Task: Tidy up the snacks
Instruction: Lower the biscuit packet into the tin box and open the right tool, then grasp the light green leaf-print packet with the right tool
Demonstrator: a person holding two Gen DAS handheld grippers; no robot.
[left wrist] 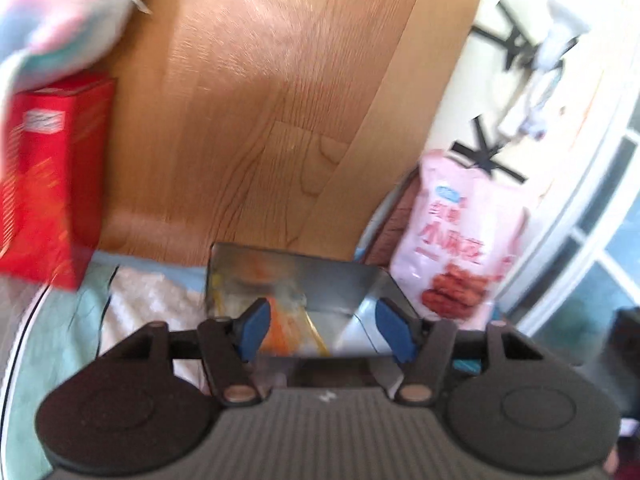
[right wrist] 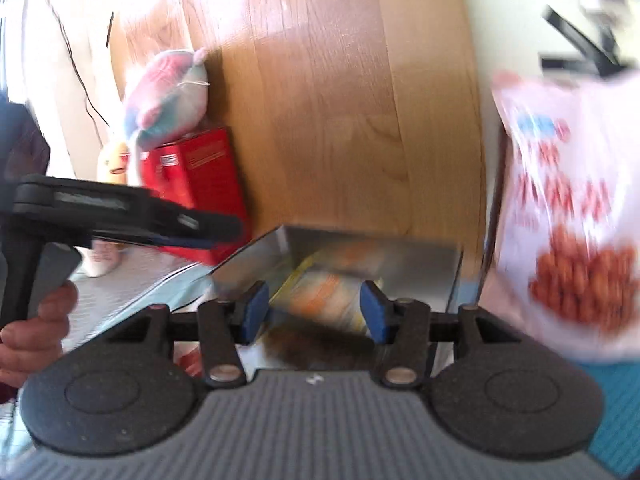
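In the left wrist view my left gripper [left wrist: 325, 330] stands open over a shiny metal box [left wrist: 340, 282]. An orange and yellow snack packet [left wrist: 288, 330] lies in the box, seen between the blue pads, which do not press on it. A pink snack bag [left wrist: 460, 236] stands upright just right of the box. In the right wrist view my right gripper [right wrist: 315, 316] is open too, facing the same metal box [right wrist: 404, 258] and the packet [right wrist: 324, 292]. The left gripper [right wrist: 208, 232], held by a hand [right wrist: 36, 332], reaches in from the left. The pink bag [right wrist: 568, 216] looms blurred at the right.
A wooden board [left wrist: 260, 112] rises behind the box. A red carton [left wrist: 48, 176] stands at the left with a pastel plush toy [left wrist: 60, 12] on top. Pale blue and white bedding [left wrist: 132, 300] lies underneath. A window [left wrist: 604, 240] is at the far right.
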